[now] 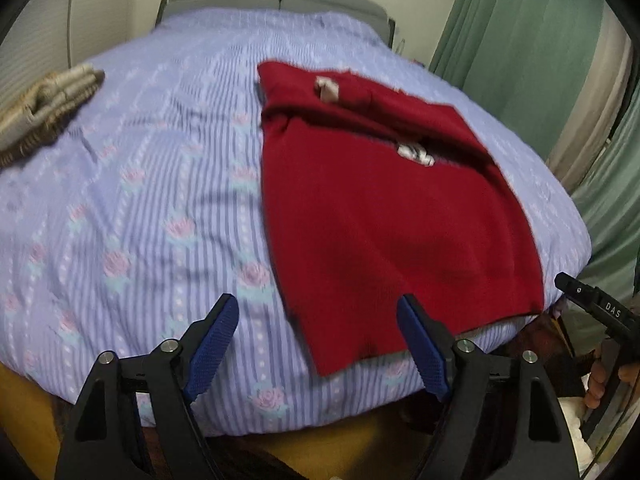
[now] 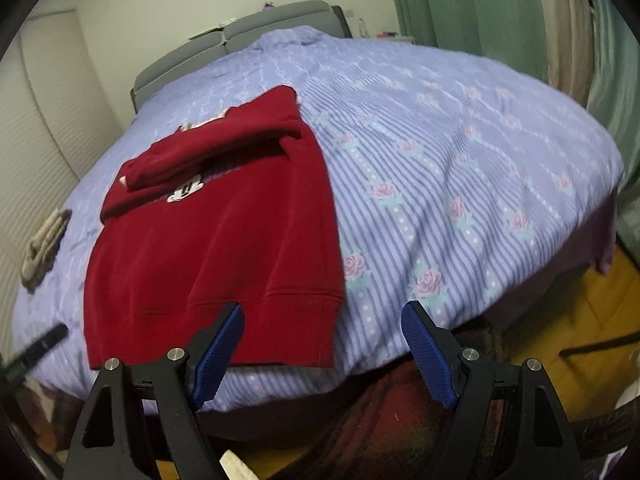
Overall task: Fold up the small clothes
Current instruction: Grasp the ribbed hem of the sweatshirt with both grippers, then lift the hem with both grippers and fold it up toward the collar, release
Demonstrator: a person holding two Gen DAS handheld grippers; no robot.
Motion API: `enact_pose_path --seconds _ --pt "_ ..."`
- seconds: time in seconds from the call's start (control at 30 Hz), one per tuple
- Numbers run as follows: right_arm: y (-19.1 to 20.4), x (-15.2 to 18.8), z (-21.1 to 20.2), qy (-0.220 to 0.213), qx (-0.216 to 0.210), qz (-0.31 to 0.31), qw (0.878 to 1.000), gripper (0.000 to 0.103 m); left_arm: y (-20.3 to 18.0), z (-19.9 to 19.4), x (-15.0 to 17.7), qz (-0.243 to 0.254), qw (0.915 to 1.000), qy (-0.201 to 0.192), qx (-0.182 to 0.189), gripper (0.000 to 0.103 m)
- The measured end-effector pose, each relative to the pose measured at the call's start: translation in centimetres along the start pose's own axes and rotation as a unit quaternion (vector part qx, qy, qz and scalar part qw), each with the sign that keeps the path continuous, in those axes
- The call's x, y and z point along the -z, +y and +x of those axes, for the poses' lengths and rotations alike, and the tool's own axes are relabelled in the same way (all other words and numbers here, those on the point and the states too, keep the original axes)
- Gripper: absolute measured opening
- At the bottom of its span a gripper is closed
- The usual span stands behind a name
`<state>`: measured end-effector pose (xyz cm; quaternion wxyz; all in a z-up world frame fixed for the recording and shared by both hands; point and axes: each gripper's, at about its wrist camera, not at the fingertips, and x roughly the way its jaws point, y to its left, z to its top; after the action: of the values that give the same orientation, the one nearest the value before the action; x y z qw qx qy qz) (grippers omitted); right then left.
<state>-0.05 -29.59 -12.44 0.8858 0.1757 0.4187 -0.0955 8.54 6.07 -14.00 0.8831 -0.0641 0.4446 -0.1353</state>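
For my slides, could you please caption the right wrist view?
Open right tool above the hem of a partly folded red sweatshirt on a striped floral bedspread.

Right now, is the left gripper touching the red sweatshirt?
Cannot tell. In the left wrist view the left gripper stands open, nothing pinched, but its right finger overlaps the red sweatshirt's hem, so neither gap nor contact shows plainly.

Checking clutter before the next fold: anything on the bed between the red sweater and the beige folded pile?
Nothing: only bare striped floral bedspread lies between the red sweater and the beige folded pile, clearest in the left wrist view.
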Motion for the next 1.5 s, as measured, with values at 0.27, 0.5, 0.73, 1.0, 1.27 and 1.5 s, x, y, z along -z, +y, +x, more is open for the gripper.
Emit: enact_pose_path --seconds 0.27,0.5,0.73,1.0,1.27,1.5 --pt "-0.1 0.2 2.4 0.048 -0.018 0.013 0.999 0.076 1.8 2.6 0.6 -0.071 0.9929 0.053 0.08 0.058" --pt "-0.9 0.5 4.6 0.086 -0.038 0.043 0.995 0.067 0.9 4.4 0.6 -0.063 0.99 0.077 0.1 0.057" --pt "-0.9 0.5 6.4 0.111 -0.06 0.056 0.99 0.062 1.8 5.8 -0.1 -0.099 0.982 0.079 0.14 0.068" --pt "-0.4 0.6 6.1 0.103 -0.089 0.053 0.989 0.022 1.7 4.5 -0.6 -0.095 0.9806 0.064 0.159 0.04" --pt "0.0 -0.5 2.3 0.039 -0.066 0.039 0.996 0.016 2.1 0.6 -1.4 -0.121 0.9801 0.012 0.157 0.012" --pt "-0.2 -2.5 -1.1 -0.006 -0.09 0.059 0.994 0.015 1.5 -4.0 -3.3 -0.118 0.9798 -0.046 0.154 0.011"
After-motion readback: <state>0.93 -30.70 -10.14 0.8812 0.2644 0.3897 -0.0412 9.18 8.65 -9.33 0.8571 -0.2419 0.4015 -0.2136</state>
